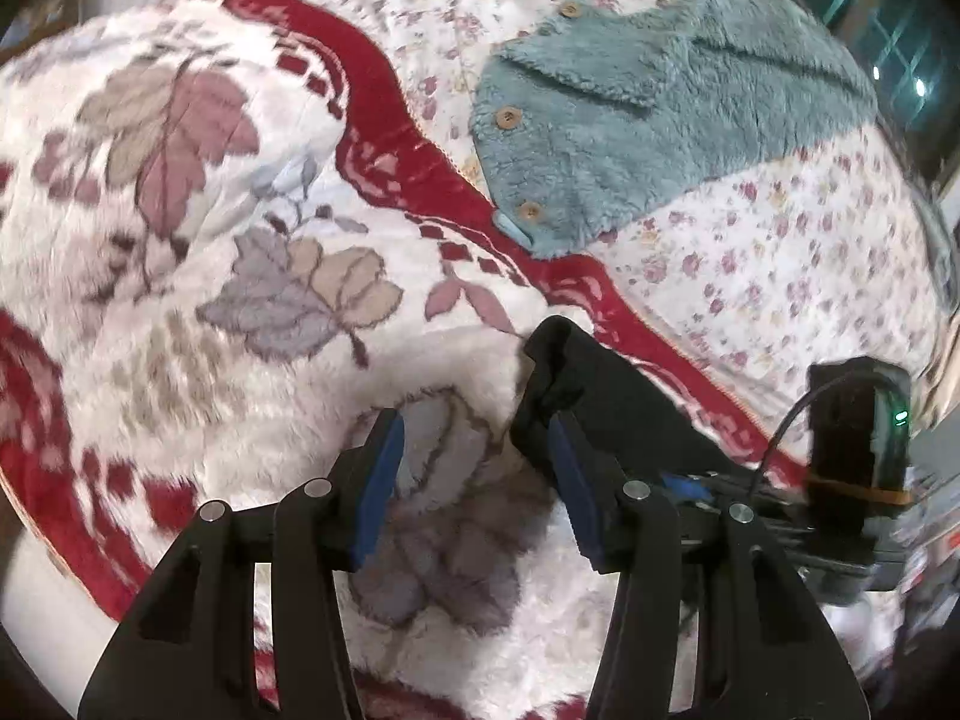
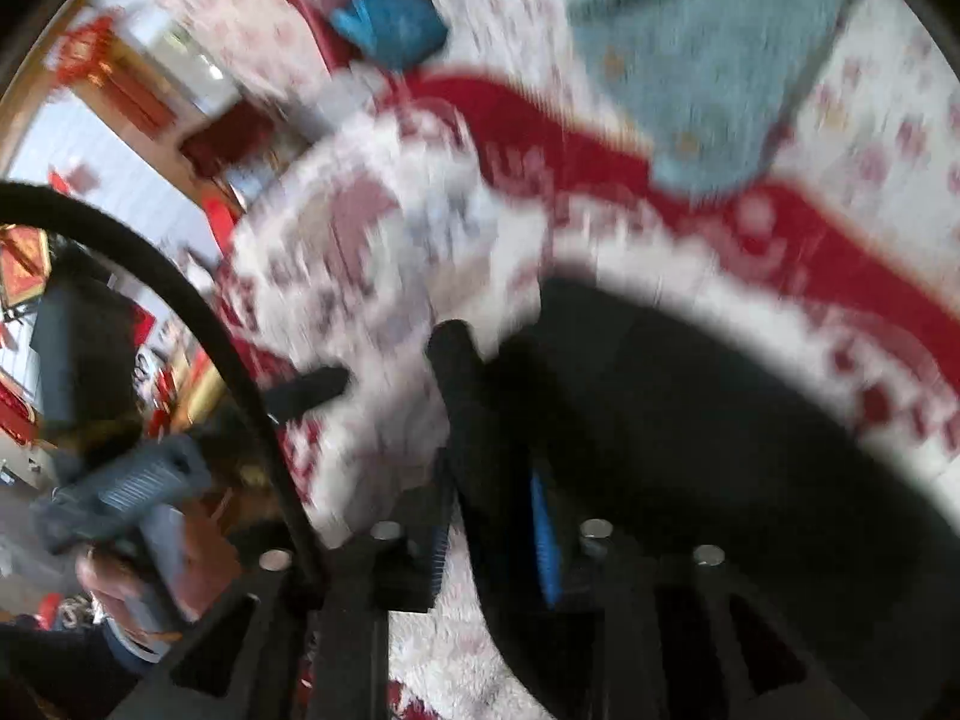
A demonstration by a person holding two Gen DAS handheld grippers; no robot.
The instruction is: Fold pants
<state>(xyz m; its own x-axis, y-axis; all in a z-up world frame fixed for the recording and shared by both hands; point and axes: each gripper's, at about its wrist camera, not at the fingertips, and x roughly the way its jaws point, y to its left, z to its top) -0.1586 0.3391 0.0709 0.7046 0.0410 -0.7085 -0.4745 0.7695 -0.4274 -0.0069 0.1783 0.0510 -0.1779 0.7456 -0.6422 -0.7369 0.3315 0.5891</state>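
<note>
The black pants (image 1: pixel 594 384) lie on a fluffy white blanket with red border and leaf pattern (image 1: pixel 240 228). In the left wrist view my left gripper (image 1: pixel 480 450) is open, its blue pads apart, with a bunched edge of the pants against its right finger (image 1: pixel 567 468). In the blurred right wrist view my right gripper (image 2: pixel 492 516) is shut on a fold of the black pants (image 2: pixel 690 420), which spread to the right over the blanket (image 2: pixel 372 252).
A teal fleece garment with wooden buttons (image 1: pixel 630 120) lies on a floral bedsheet (image 1: pixel 780 252) beyond the blanket. The right gripper's body with a cable (image 1: pixel 852 450) shows at the right. The other hand and handle (image 2: pixel 138 510) show at the left.
</note>
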